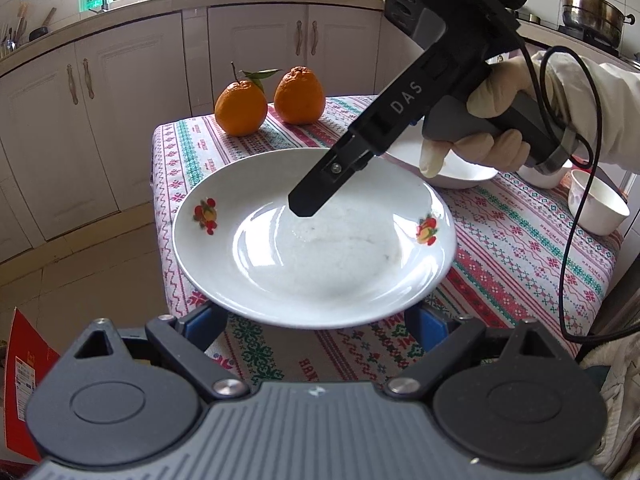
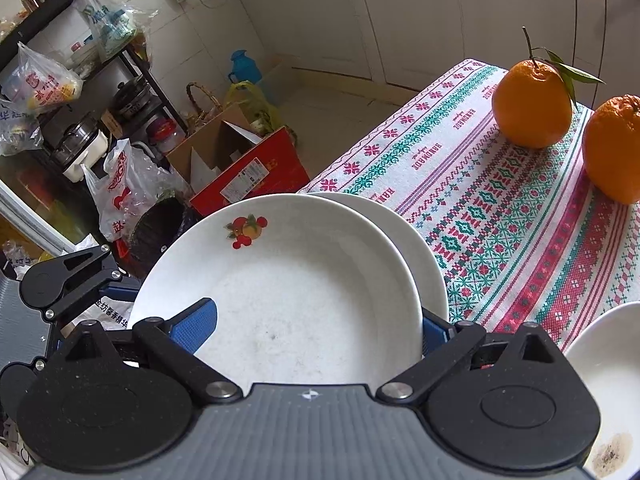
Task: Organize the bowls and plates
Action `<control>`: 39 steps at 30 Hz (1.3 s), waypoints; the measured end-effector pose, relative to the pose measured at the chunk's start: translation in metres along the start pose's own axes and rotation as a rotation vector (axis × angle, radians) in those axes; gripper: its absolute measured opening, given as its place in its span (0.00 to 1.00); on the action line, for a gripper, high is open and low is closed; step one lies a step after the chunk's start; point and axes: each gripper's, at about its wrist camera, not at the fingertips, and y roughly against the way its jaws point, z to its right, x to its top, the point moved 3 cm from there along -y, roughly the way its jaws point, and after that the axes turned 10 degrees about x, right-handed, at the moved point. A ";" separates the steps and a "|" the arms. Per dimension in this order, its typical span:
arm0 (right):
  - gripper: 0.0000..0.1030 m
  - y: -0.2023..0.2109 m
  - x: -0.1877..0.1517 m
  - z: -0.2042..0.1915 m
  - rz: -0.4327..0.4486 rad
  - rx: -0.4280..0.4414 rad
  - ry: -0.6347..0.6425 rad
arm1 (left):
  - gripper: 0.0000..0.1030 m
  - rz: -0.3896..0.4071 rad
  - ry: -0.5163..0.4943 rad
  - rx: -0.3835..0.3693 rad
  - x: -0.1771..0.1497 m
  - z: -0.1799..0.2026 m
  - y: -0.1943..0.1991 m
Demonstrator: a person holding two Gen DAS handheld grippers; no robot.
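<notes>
A white plate with fruit decals [image 1: 316,240] hangs over the near left corner of the table [image 1: 520,264]. In the right wrist view this plate [image 2: 304,280] lies offset on a second white plate [image 2: 424,252]. My left gripper [image 1: 316,320] is wide open, its blue pads [image 1: 206,322] tucked under the plate's near rim. My right gripper [image 2: 316,328] is also wide open: one pad [image 2: 196,320] lies over the plate's inside, the other sits behind its rim. Its black finger [image 1: 308,200] reaches in over the far rim. White bowls [image 1: 460,172] [image 1: 596,208] [image 2: 608,380] stand to the right.
Two oranges [image 1: 240,108] [image 1: 299,96] sit at the table's far edge. A gloved hand [image 1: 492,120] holds the right gripper, its cable [image 1: 568,240] looping over the cloth. A red box [image 2: 256,172] and bags [image 2: 120,192] crowd the floor beside a shelf rack [image 2: 80,92].
</notes>
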 end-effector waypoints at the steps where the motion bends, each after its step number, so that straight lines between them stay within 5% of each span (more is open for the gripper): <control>1: 0.99 0.000 0.000 0.001 -0.001 -0.002 -0.002 | 0.92 -0.001 -0.002 0.001 0.000 0.000 -0.001; 25: 0.99 0.021 -0.014 -0.002 0.024 -0.012 -0.034 | 0.93 -0.012 -0.015 0.015 0.000 -0.010 -0.013; 39: 0.99 0.022 -0.024 -0.012 0.043 -0.101 -0.025 | 0.93 -0.001 -0.017 0.020 0.000 -0.010 -0.012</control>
